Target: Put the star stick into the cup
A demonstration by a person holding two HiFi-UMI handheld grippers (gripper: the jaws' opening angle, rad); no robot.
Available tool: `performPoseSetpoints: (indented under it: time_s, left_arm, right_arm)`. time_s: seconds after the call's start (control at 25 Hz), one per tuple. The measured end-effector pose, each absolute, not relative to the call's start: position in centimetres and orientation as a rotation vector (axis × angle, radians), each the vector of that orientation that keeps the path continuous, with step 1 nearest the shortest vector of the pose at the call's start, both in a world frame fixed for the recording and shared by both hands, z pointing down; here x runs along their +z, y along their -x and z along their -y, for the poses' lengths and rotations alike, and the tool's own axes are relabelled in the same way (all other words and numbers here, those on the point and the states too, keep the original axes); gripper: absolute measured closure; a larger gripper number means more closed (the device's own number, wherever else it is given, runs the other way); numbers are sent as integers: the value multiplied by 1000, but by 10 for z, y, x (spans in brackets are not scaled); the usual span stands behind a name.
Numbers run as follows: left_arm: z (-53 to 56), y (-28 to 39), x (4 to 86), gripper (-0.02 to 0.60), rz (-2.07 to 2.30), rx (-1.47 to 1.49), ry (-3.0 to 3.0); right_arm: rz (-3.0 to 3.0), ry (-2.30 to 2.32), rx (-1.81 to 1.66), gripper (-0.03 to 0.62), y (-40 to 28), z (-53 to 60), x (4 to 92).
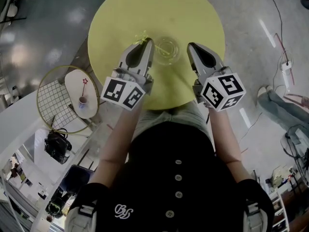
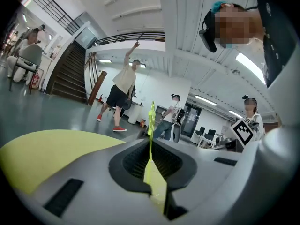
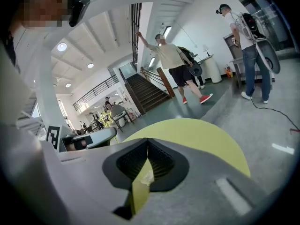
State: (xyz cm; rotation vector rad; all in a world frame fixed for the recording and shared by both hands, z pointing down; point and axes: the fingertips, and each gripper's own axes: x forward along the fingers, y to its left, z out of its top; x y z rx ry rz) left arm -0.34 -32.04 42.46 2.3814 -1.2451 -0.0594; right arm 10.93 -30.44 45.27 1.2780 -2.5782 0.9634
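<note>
Pinching: left gripper [image 1: 148, 42] fingers clamp star stick [image 2: 151, 118] | right gripper [image 1: 191, 46] fingers pressed together

A dark staircase [image 2: 70, 74] rises from a glossy grey floor [image 2: 42, 112] in a white-walled hall, strip lights [image 2: 250, 67] above a round yellow table [image 1: 120, 13].

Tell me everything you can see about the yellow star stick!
The yellow star stick is a very thin, plastic-looking rod, neon yellow-green, with an open star outline at its far end, shown best in the right gripper view. The jaws of the left gripper are shut on its lower part, and it pokes straight out past their tips. It is above the round yellow table, just left of the clear cup, not in it yet.
</note>
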Motion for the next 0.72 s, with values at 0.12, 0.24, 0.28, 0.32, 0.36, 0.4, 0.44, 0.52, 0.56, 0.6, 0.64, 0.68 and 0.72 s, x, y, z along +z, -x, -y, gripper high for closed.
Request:
performPoseSetpoints:
  time_s: [0.12, 0.24, 0.28, 0.32, 0.36, 0.4, 0.44, 0.52, 0.56, 0.6, 0.64, 0.68, 0.72]
  left_arm:
    - [317, -1, 428, 566, 1221, -51, -2377]
    - [317, -1, 429, 566, 1216, -47, -2377]
    - [318, -1, 429, 566, 1213, -49, -2377]
    - [318, -2, 429, 566, 1209, -49, -2379]
    - [318, -2, 429, 566, 1208, -47, -2380]
    - [319, -2, 429, 566, 1210, -45, -2381]
    - [319, -2, 429, 565, 1215, -44, -2379]
    - [318, 0, 429, 565, 1226, -40, -2378]
    - [318, 1, 429, 565, 1229, -36, -2380]
    - [318, 3, 429, 565, 1230, -30, -2381]
    - [319, 4, 430, 565, 1231, -23, -2382]
    - [320, 5, 431, 565, 1230, -18, -2381]
    - [320, 6, 431, 563, 1229, -13, -2380]
  right_arm:
    - [2562, -1297, 972, 591, -113, 302, 455]
    - [2552, -1302, 981, 591, -113, 299, 457]
    - [2552, -1301, 981, 591, -113, 298, 458]
    - [2553, -1301, 980, 591, -113, 298, 458]
    - [2554, -1299, 979, 591, -113, 298, 458]
    - [2555, -1299, 978, 591, -113, 298, 457]
    - [2555, -1300, 976, 591, -113, 298, 457]
    - [2557, -1306, 971, 591, -114, 298, 455]
    - [2558, -1308, 970, 591, -114, 297, 454]
    - [2558, -1311, 969, 591, -114, 297, 454]
    - [2558, -1312, 967, 591, -114, 297, 453]
    - [2558, -1313, 965, 591, -114, 297, 453]
    - [2557, -1314, 963, 591, -114, 297, 453]
